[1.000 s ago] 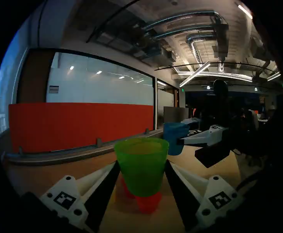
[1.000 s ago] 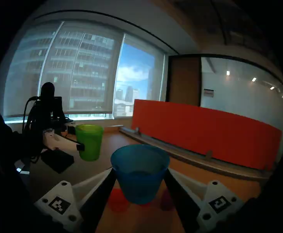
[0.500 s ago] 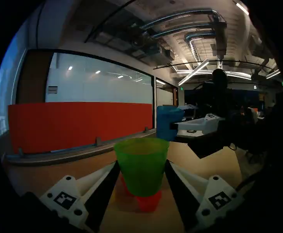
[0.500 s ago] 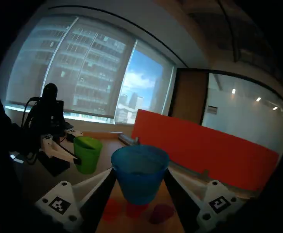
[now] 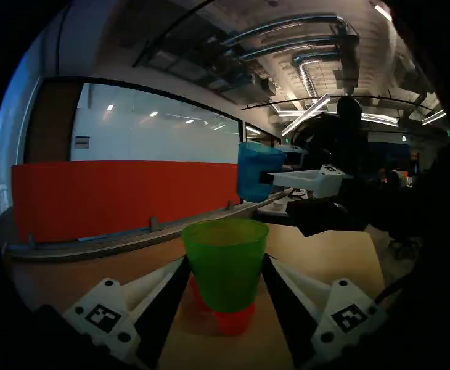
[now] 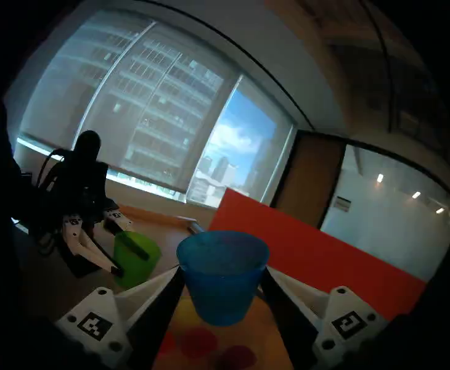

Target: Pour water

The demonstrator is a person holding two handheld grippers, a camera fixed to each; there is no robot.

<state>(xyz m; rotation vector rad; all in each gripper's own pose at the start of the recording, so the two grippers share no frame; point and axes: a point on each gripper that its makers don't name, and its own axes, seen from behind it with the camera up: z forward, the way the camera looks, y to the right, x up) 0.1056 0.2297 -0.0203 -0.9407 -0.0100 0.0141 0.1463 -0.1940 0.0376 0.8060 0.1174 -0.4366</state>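
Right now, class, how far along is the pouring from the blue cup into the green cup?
Done: the left tool grips the green cup, and the right tool grips the blue cup. In hand: the blue cup is held higher than the green one, near upright. Left: tilting it and pouring into the green cup.

A wooden desk [image 5: 348, 259] runs along an orange panel [image 5: 120, 197], with a frosted glass wall [image 5: 157, 132] above the panel. Ducts [image 5: 286, 28] and a strip light [image 5: 308, 114] cross the ceiling. A large window [image 6: 157, 123] shows tower blocks, and red discs [image 6: 197, 342] lie on the desk.
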